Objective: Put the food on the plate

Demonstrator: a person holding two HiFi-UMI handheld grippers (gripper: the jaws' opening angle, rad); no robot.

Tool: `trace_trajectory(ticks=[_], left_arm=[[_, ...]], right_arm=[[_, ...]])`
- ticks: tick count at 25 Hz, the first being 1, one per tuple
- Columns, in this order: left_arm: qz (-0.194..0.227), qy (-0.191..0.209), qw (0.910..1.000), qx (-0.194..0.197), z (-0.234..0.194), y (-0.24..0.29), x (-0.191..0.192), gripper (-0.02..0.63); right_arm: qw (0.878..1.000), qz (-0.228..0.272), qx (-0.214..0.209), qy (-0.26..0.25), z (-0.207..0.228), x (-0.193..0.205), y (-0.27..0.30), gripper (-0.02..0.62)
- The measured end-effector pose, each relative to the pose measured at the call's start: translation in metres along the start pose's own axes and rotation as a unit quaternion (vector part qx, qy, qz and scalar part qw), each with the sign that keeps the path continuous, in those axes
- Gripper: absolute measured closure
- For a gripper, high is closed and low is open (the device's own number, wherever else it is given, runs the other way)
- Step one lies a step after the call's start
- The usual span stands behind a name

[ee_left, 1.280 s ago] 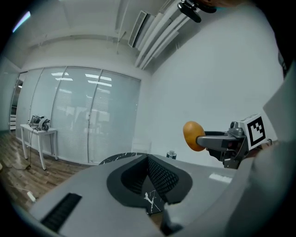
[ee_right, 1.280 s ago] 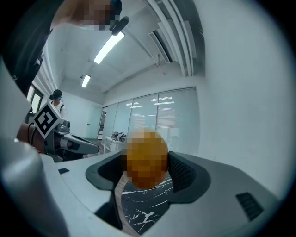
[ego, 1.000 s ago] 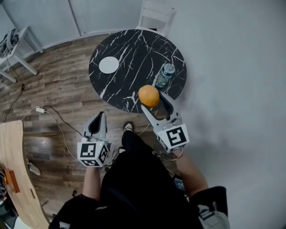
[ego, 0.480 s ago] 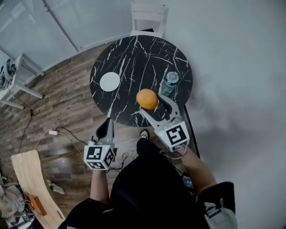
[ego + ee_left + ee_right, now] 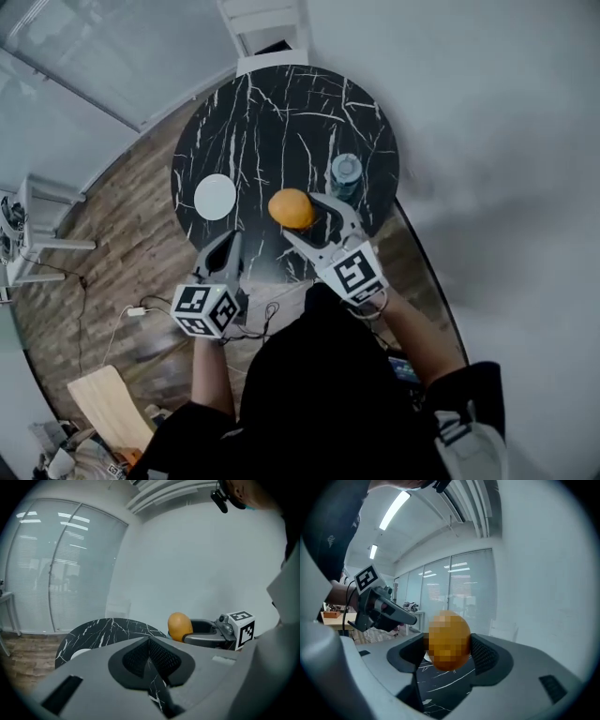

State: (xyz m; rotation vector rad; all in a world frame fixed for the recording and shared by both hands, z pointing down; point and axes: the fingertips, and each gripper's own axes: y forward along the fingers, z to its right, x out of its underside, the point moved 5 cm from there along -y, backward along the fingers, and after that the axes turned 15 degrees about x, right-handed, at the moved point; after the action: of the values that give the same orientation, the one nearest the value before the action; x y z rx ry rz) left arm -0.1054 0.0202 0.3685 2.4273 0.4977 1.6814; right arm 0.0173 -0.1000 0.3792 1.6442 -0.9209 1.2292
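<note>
We grip the orange fruit (image 5: 292,208) between the pads of our right gripper (image 5: 300,217), above the 6 o'clock half of the marble table (image 5: 281,103), with the white plate (image 5: 216,197) at its 9 o'clock. It looks slightly egg-shaped, its long axis upright from 12 to 6; we cannot tell which end is the stem. Our left gripper (image 5: 228,246) is closed on nothing.

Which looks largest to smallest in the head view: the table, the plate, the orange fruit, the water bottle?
1. black marble table
2. white plate and orange fruit: they look alike; the fruit is held up, nearer the camera, so I do not rank them.
3. water bottle, seen from above
</note>
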Motion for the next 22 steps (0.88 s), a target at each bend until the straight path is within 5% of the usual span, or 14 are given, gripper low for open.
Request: trace_trajectory(ticks=[6,7,10,22], left_arm=[[-0.013,-0.019,0.9974,0.069,-0.005,0.049,-0.021,0.601],[-0.017,-0.037,0.9952,0.089,-0.004,0.056,-0.02,0.57],[-0.033,-0.095,0.9839,0.147,-0.004,0.077,-0.017,0.337],[-0.084,-0.14,0.9475,0.275,-0.017,0.109,-0.011,0.325]], right_arm=[[1.0,-0.021,0.004,0.005,0.008,0.026,0.015,0.308],[1.0,-0.022,0.007,0.008,0.008,0.03,0.017,0.308],[1.0,-0.018,0.013,0.012,0.007,0.036,0.024,0.308],[0.997,-0.035,0.07,0.007,-0.013,0.032,0.043,0.308]])
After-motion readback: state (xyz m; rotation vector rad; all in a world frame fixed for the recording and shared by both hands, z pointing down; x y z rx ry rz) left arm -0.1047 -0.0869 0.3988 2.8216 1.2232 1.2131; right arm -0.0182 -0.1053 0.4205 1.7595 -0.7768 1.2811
